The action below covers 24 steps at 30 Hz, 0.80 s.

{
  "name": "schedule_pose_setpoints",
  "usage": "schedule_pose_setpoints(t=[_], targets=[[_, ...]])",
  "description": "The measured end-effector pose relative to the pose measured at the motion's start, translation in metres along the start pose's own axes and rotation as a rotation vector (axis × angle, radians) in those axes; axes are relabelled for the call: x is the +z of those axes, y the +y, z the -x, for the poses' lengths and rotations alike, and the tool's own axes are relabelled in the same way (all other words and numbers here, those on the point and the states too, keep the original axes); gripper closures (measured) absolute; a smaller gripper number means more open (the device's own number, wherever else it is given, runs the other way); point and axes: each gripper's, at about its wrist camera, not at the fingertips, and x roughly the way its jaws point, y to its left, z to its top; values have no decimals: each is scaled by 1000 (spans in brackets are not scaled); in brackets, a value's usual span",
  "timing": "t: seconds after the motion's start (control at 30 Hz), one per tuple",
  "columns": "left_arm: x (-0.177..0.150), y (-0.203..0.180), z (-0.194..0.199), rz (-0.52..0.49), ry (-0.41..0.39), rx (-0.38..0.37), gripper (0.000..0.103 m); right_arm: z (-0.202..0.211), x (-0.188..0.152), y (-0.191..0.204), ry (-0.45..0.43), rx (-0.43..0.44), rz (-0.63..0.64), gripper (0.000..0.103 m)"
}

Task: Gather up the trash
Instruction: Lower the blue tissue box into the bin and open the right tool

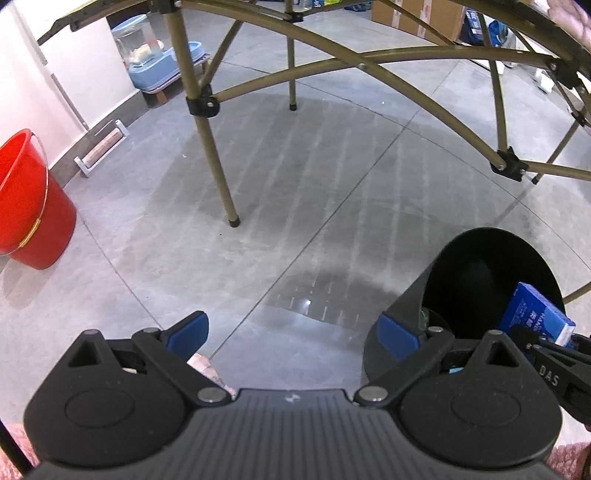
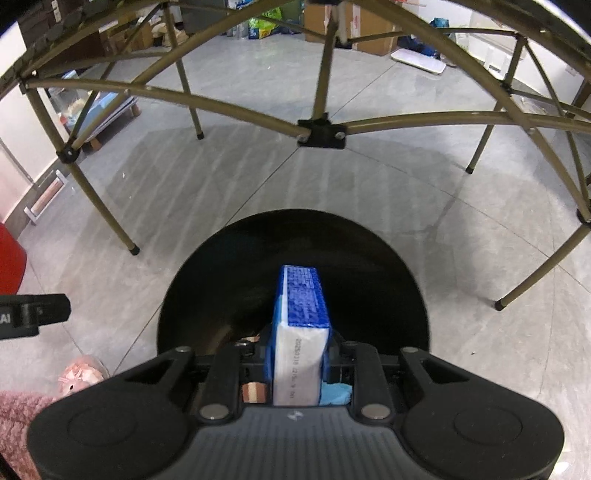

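Note:
My right gripper (image 2: 297,354) is shut on a blue and white carton (image 2: 301,321), held end-on right above the mouth of a round black bin (image 2: 369,266) on the floor. The left wrist view catches the same carton (image 1: 532,317) over the bin (image 1: 476,266) at the lower right, with part of the right gripper beside it. My left gripper (image 1: 291,332) is open with nothing between its blue pads; it hangs over bare floor to the left of the bin.
A folding table's olive metal frame (image 2: 321,125) arches overhead, its legs (image 1: 221,177) standing on the grey tiled floor. A red bucket (image 1: 26,199) sits at the left by the wall. Boxes and bags (image 2: 362,29) line the far side. A pink slipper (image 2: 79,374) shows below.

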Motion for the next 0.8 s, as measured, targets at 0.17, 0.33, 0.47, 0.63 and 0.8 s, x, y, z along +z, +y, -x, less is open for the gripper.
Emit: schedule_pose_setpoints(t=[0.17, 0.33, 0.47, 0.63, 0.8], targets=[[-1, 3, -2, 2, 7, 8, 3, -18, 5, 7, 34, 0, -9, 81], [-1, 5, -7, 4, 17, 15, 3, -32, 3, 8, 64, -2, -21, 81], [-2, 5, -10, 4, 24, 22, 3, -35, 3, 9, 72, -7, -19, 80], [-1, 2, -12, 7, 30, 23, 3, -37, 2, 11, 72, -15, -5, 80], [-3, -2, -10, -9, 25, 13, 3, -35, 2, 8, 69, -17, -2, 80]])
